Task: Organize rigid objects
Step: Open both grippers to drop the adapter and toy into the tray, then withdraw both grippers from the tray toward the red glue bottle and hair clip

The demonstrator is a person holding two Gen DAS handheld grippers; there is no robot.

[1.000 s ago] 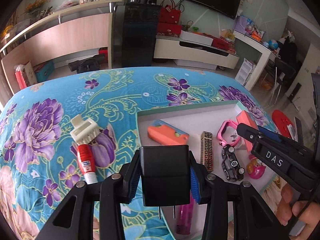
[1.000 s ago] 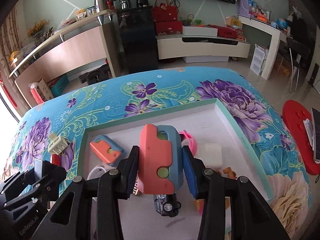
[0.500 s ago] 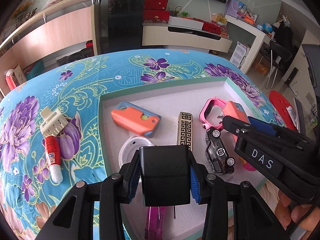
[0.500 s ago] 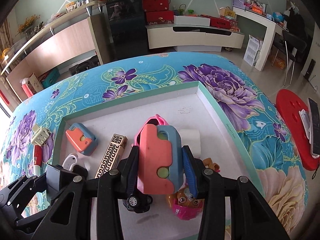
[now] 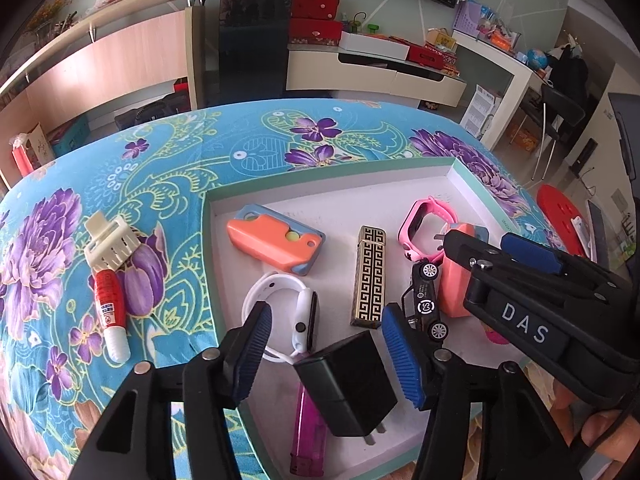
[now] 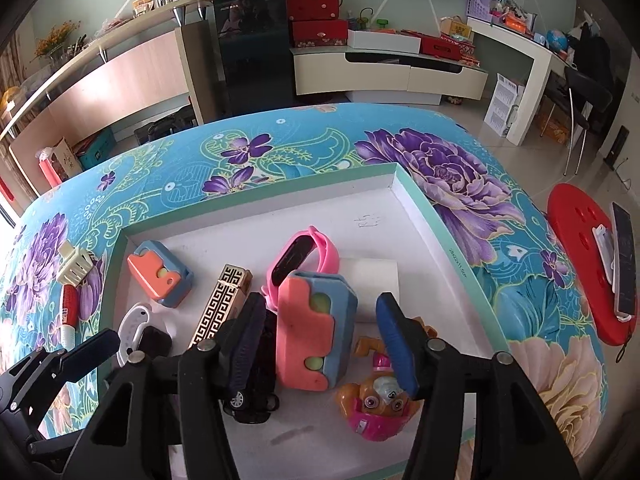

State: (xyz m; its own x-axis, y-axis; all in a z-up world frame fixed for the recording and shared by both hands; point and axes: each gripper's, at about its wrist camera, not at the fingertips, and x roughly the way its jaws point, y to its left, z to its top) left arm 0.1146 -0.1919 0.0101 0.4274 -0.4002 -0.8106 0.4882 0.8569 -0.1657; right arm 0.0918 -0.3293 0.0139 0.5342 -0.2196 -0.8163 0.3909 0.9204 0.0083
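Releasing both loads: left gripper (image 5: 324,356) jaws have just opened, clear of the black charger (image 5: 348,384) lying tilted on the tray (image 5: 472,184) floor. Right gripper (image 6: 320,344) likewise stands parted around the orange-blue case (image 6: 314,330), long axis along its fingers.
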